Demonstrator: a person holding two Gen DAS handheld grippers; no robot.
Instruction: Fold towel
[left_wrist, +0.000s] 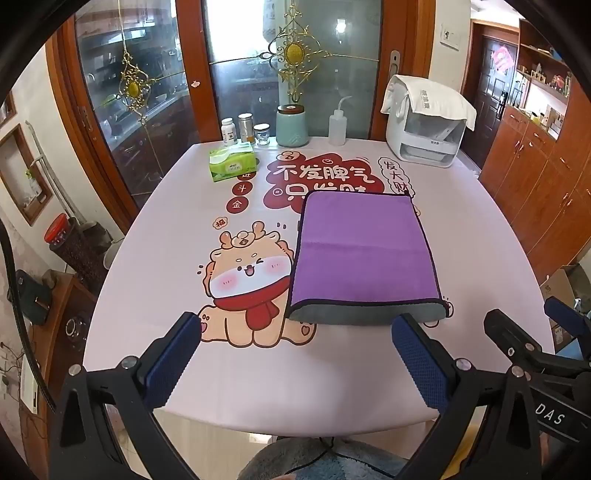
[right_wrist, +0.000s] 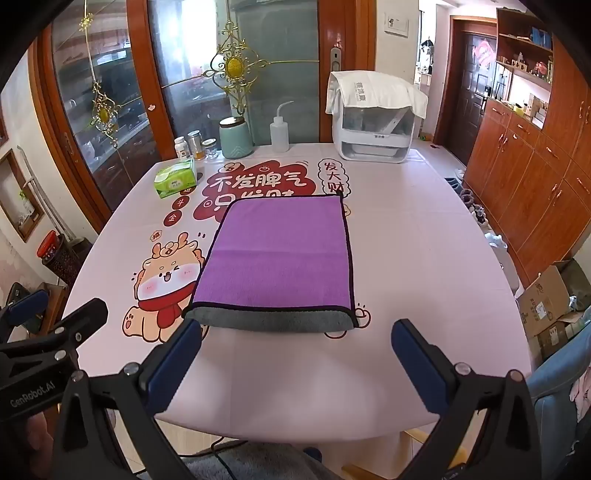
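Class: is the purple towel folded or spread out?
Folded: the towel lies doubled, its grey underside rolling over at the near edge, both grippers open and clear.

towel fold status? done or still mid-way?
Done so far: the purple microfibre towel with grey underside lies flat on the pink cartoon-print tablecloth, apparently folded once, its rounded grey fold facing the camera. In hand: nothing; the left gripper and right gripper are open, hovering short of it. Left: possibly another fold; can't tell.
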